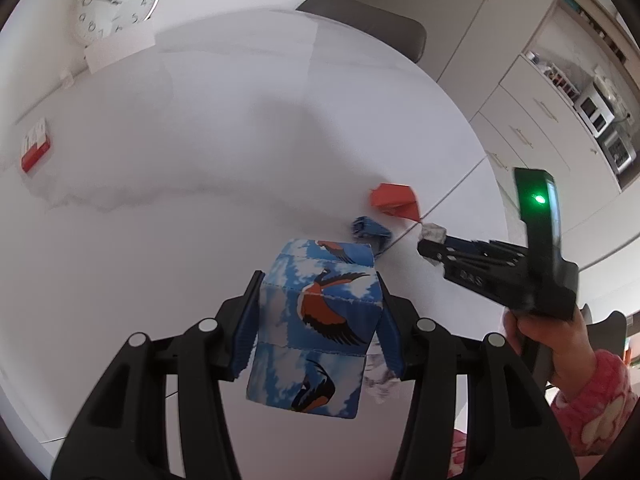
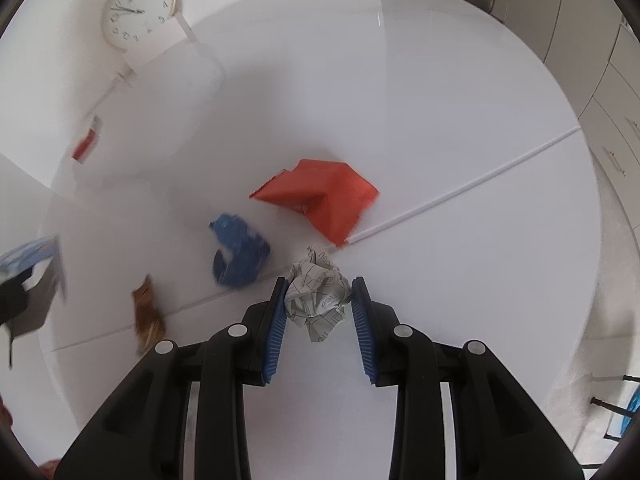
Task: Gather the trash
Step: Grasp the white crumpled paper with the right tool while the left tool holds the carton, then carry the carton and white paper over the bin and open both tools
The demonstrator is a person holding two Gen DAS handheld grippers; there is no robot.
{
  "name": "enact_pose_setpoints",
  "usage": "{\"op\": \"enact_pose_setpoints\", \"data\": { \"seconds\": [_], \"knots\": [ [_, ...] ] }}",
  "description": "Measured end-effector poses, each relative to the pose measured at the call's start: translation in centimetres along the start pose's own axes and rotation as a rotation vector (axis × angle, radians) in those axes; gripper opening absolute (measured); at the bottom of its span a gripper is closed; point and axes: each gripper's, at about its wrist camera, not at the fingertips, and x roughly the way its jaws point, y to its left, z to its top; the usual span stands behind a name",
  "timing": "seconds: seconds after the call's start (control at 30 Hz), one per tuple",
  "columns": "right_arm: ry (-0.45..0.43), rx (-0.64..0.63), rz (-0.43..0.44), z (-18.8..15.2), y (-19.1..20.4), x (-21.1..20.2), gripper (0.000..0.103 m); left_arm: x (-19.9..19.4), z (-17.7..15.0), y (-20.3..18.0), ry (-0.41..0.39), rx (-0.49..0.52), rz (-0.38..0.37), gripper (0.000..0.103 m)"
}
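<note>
Left gripper (image 1: 318,316) clamped on a blue paper box (image 1: 316,328) printed with birds and clouds — blue ribbed pads pressed flat against both of its sides, box lifted clear of the white table (image 1: 200,160). Behind the box's lower right corner, a scrap of grey-white crumpled paper, partly hidden.

Right gripper (image 2: 318,312) pinching a crumpled ball of printed grey paper (image 2: 316,294) — left pad against the ball's side, right pad at its other edge, the wad bulging out ahead of the fingertips. In the left wrist view, same gripper (image 1: 430,246) reaching in from the right with the wad (image 1: 433,233) at its tip, low over the table seam; a hand (image 1: 548,344) in a pink patterned sleeve (image 1: 592,408) around its handle, a green light lit on its body.

Loose on the table, just beyond the wad: a folded red paper (image 2: 324,198) touching the seam line, a crumpled blue wrapper (image 2: 238,254) to its left, and a brownish-orange scrap (image 2: 149,312) further left, blurred. Red paper and blue wrapper near each other, not touching.

At the far side, a round white wall clock (image 2: 138,10), a red-and-white small box (image 1: 35,148) by the wall, a grey chair back (image 1: 360,20) past the table edge, and white cabinets (image 1: 532,128) to the right.
</note>
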Motion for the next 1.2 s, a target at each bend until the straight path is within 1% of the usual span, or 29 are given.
{"op": "enact_pose_setpoints", "data": {
  "seconds": [0.2,0.37,0.5,0.6,0.67,0.7,0.73,0.77,0.8,0.87,0.93,1.2],
  "knots": [
    [-0.033,0.027,-0.006,-4.2,-3.2,-5.5,0.033,0.0,-0.3,-4.8,0.002,0.068,-0.027,0.05],
    [-0.023,0.081,-0.076,-9.5,-8.0,-9.3,0.033,0.6,-1.1,-10.1,0.021,0.151,-0.065,0.05],
    [0.005,0.17,-0.106,-13.8,-12.1,-9.8,0.033,1.2,-1.8,-14.3,0.042,0.217,-0.1,0.05],
    [0.027,0.238,-0.122,-16.3,-15.2,-8.9,0.033,1.7,-2.4,-17.8,0.057,0.276,-0.119,0.05],
    [0.039,0.265,-0.117,-17.5,-16.4,-8.3,0.035,2.1,-2.9,-20.1,0.072,0.314,-0.135,0.05],
    [0.047,0.276,-0.115,-17.9,-17.0,-7.9,0.037,2.4,-3.2,-21.3,0.082,0.336,-0.143,0.05],
    [0.059,0.287,-0.114,-18.5,-17.8,-7.6,0.049,2.6,-3.5,-22.2,0.088,0.35,-0.147,0.05],
    [0.066,0.297,-0.115,-18.9,-18.3,-7.5,0.058,2.8,-3.7,-23.1,0.096,0.367,-0.151,0.05],
    [0.068,0.308,-0.119,-19.2,-18.7,-7.5,0.078,3.0,-4.0,-24.1,0.104,0.384,-0.153,0.05],
    [0.052,0.322,-0.154,-20.0,-19.7,-8.0,0.091,3.3,-4.4,-25.8,0.114,0.413,-0.16,0.05],
    [0.046,0.332,-0.172,-20.2,-20.4,-8.5,0.098,3.6,-4.8,-27.3,0.124,0.437,-0.165,0.05],
    [0.049,0.417,-0.205,-22.3,-24.2,-10.4,0.1,5.1,-6.1,-32.5,0.161,0.507,-0.198,0.05]
  ]
}}
